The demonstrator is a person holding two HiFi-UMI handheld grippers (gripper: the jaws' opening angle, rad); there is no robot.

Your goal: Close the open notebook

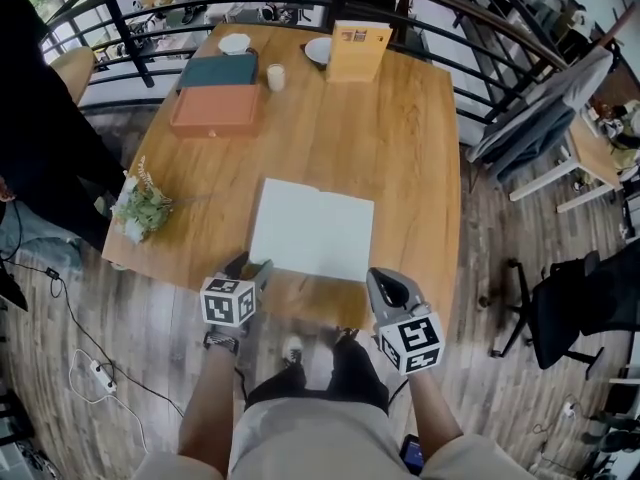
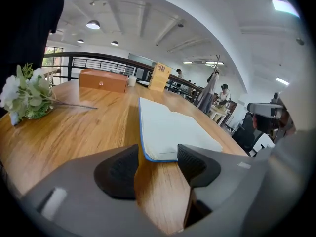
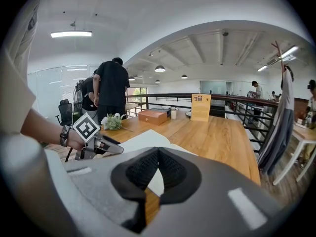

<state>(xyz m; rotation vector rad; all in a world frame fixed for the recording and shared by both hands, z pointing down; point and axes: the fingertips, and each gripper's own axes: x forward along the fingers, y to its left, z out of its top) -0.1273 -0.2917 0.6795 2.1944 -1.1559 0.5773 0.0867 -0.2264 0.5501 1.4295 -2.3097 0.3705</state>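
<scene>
I see the notebook with plain white pages and a thin blue cover rim. The surface is honey-brown wood with streaked grain. Towards its far left corner the box is terracotta orange and the flat item is dark teal. The left gripper and right gripper are grey, with ribbed black pads on the jaws and black-and-white squared cubes.

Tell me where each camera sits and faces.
Head view: on the head, facing steeply down at the open white notebook on the wooden table; forearms, legs show.
Left gripper view: on the left gripper, facing the notebook's corner through open jaws.
Right gripper view: on the right gripper, facing across the table; left hand shows.
All share the notebook.
</scene>
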